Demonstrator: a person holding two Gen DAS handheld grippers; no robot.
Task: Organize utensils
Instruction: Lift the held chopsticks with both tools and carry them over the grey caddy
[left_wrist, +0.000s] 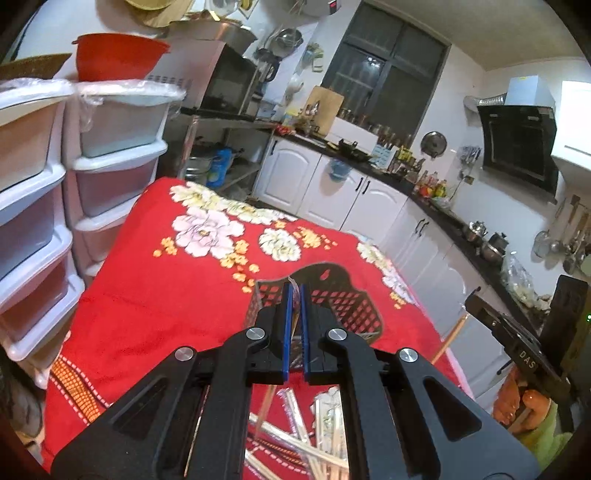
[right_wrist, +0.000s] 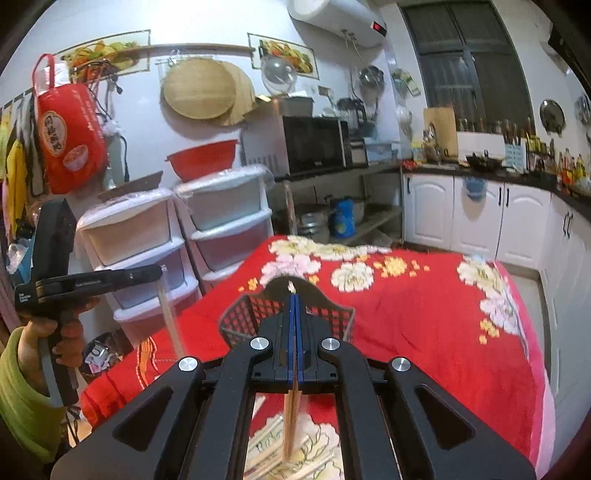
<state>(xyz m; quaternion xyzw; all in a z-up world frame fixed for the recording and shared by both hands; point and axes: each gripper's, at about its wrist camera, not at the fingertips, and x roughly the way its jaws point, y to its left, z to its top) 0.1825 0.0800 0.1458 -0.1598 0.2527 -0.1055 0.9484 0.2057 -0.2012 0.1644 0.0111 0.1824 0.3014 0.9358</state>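
- The left gripper has its jaws clamped on a pair of wrapped chopsticks, which hang down from it above the tabletop.
- The right gripper has its jaws pressed together on another pair of chopsticks, which also hang down.
- A black mesh basket stands on the red flowered cloth, just beyond both grippers.
- A loose pile of wrapped chopsticks lies on the cloth beneath the grippers.
- A hand in a green sleeve holds the left gripper's handle, seen from the right camera.
- White plastic drawers stand beside the tabletop.
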